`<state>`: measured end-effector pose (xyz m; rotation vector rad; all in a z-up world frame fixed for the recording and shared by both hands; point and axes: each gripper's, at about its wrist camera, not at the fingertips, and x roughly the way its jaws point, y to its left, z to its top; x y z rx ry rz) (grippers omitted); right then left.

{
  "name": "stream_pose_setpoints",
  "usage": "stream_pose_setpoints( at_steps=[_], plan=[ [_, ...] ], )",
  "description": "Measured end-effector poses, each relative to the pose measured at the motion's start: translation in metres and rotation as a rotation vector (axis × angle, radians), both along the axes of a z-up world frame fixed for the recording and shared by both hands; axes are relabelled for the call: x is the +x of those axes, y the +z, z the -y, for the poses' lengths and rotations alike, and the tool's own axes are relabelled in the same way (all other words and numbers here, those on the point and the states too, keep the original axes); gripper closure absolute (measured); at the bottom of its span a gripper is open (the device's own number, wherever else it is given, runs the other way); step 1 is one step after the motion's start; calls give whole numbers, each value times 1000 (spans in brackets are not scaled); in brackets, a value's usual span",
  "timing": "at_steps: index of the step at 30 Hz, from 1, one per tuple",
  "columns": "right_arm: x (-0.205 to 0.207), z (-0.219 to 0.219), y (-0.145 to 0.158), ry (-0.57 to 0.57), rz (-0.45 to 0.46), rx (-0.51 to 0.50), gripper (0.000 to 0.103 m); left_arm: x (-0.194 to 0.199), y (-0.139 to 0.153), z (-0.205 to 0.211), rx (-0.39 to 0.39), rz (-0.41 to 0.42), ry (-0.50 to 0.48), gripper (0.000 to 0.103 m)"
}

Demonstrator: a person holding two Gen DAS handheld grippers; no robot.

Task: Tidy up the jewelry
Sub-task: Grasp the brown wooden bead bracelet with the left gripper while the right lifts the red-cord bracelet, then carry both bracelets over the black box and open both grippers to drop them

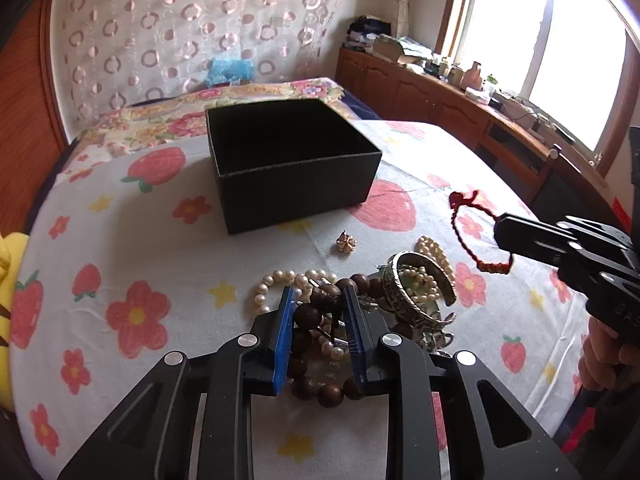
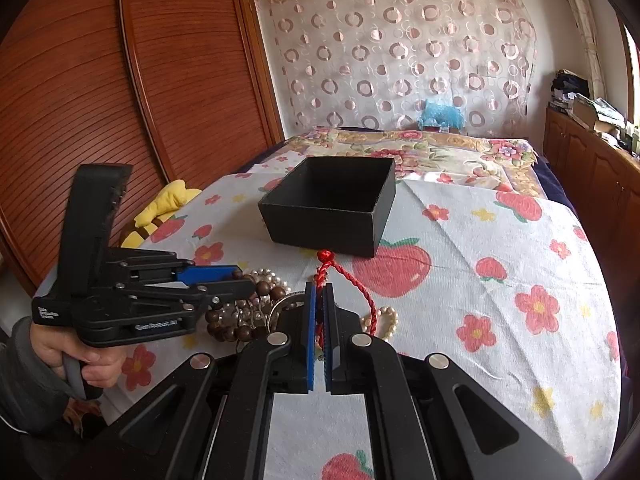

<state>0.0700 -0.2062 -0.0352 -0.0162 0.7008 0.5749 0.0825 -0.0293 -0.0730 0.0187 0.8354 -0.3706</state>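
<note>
One black box (image 1: 296,196) sits open; left fingers (image 1: 286,312) pinch wooden beads (image 1: 306,316), right fingers (image 2: 309,312) red cord (image 2: 370,300)

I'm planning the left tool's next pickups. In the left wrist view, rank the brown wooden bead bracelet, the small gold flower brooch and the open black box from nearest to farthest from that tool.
1. Brown wooden bead bracelet: between the fingers of the left tool.
2. Small gold flower brooch: on the cloth just beyond the jewelry pile.
3. Open black box: farthest back, at the centre.

box (image 1: 296,192): matt black card | bangle (image 1: 416,292): embossed metal | beads (image 1: 308,314): brown wood | bedsheet (image 1: 160,240): printed cloth
</note>
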Motion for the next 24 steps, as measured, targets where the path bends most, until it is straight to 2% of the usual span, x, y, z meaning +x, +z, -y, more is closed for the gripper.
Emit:
stream_pose_setpoints(
  at_steps=[4, 5, 15, 24],
  plan=[
    [0, -1, 0, 0, 1, -1, 99, -13, 14, -4, -31, 34, 0, 82],
    [-1, 0, 0, 0, 2, 0, 99, -17, 20, -5, -42, 46, -3, 88],
    [-1, -6, 3, 12, 20, -14, 99, -38, 68, -3, -69, 170, -11, 88],
    [22, -17, 16, 36, 51, -49, 99, -27, 88, -9, -40, 228, 24, 87]
  ],
)
